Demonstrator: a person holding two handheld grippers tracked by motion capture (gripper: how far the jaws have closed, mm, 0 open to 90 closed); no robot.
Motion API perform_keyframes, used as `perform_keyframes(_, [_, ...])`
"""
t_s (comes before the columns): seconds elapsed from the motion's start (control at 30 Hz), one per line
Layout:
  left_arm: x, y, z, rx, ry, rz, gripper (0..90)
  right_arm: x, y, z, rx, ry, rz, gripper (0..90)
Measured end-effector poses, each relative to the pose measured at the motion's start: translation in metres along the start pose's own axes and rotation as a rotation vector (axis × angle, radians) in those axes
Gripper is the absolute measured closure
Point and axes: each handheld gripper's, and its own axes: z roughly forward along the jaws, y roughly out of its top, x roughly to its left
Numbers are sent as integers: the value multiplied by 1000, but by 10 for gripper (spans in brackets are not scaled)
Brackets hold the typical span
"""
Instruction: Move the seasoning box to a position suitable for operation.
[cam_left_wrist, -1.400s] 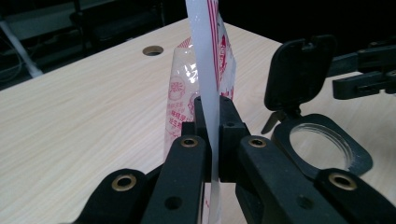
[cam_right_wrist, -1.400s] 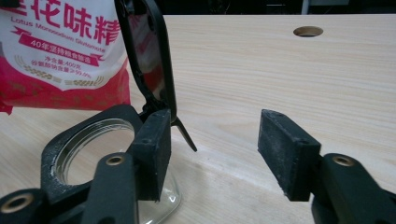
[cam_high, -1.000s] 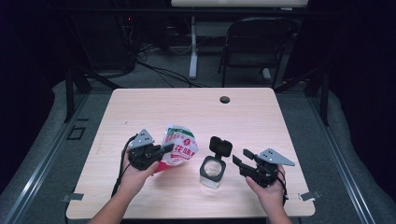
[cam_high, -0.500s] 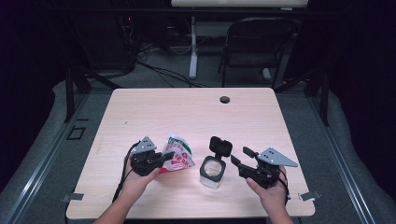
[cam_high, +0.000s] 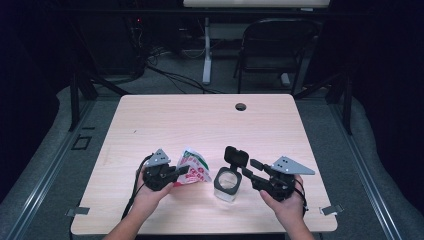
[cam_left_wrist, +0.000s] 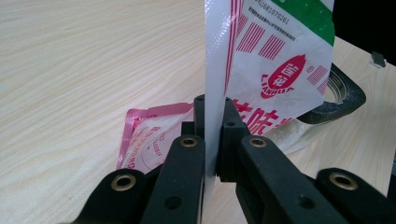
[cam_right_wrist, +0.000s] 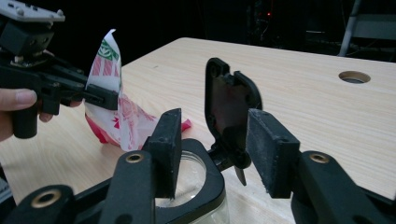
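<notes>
So, layout first: the wooden table (cam_high: 200, 125) carries everything near the person's edge, with a cable hole (cam_high: 241, 107) far back and well out of play. The clear jar (cam_high: 227, 185) sits front-centre, its black hinged lid (cam_high: 236, 156) flipped up and standing open, which leaves the mouth exposed; looks like it's parked that way to receive something. The right gripper (cam_right_wrist: 212, 154) has its jaws spread and straddles the near part of the jar's black collar (cam_right_wrist: 205, 184), one pad over the rim and one just outside it beside the hinge, nothing pinched; my read is it's there to steady the jar or work the lid, can't tell which. The left gripper (cam_left_wrist: 212, 140) is pressed together on the white edge seam of the red, white and green snack bag (cam_high: 192, 170), just left of the jar. In the left gripper view the bag (cam_left_wrist: 275, 70) stands upright out of the jaws, its lower end crumpled on the tabletop. Gripping the flat seam gives a firm hold without crushing the contents. Bag is close to the jar but not over its mouth; no pour yet, I'd judge.
</notes>
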Motion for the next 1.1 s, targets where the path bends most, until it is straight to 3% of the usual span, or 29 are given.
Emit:
perform_keyframes(0.13, [1, 0, -1, 3, 0, 3, 899, 4, 4, 4, 25, 21, -14, 612])
perform_keyframes(0.4, [-1, -1, 0, -3, -5, 7, 899, 13, 8, 11, 27, 45, -54, 637])
perform_keyframes(0.6, [-1, -1, 1, 3, -8, 8, 898, 17, 13, 26, 110, 91, -44, 620])
perform_keyframes(0.83, [-2, -2, 1, -2, -6, 12, 898, 21, 14, 38, 144, 104, -55, 602])
perform_keyframes(1.1, [-3, -2, 1, 6, -5, 16, 899, 26, 18, 51, 190, 143, -62, 656])
